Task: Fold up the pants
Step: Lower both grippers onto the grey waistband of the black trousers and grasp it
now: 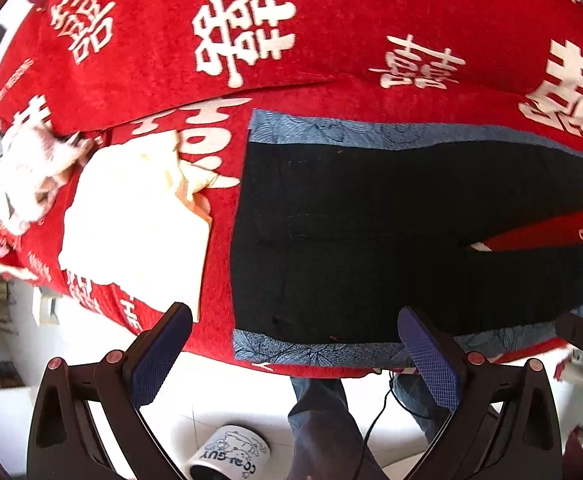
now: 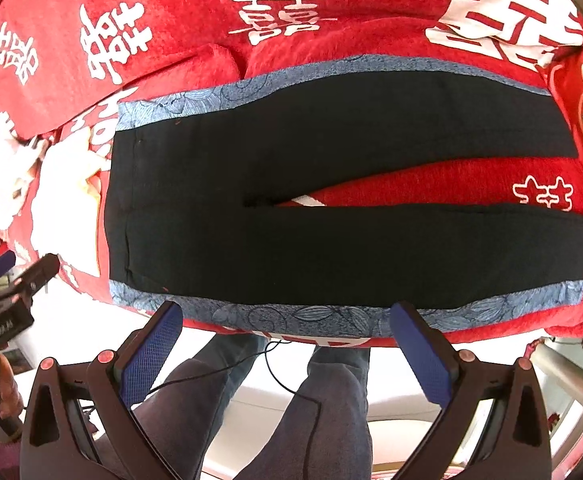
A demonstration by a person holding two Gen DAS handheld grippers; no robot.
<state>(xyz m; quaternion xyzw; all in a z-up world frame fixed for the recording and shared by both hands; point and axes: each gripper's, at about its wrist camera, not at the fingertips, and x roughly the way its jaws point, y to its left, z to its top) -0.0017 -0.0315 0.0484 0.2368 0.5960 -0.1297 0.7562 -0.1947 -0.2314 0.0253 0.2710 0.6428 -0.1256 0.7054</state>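
Red blanket-covered bed (image 2: 331, 20), black pants (image 2: 331, 240) spread flat; soft and floppy, probably best pinched at the near edge. Both grippers (image 1: 295, 354) (image 2: 287, 344) hover with fingers spread, empty.

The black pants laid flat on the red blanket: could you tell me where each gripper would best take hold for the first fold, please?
Probably the near blue-patterned side band of the black pants. The left gripper could pinch it near the waistband, the right gripper farther along the near leg, both coming in low from the bed's near edge. That edge lies straight, flat and closest; both jaws are open.
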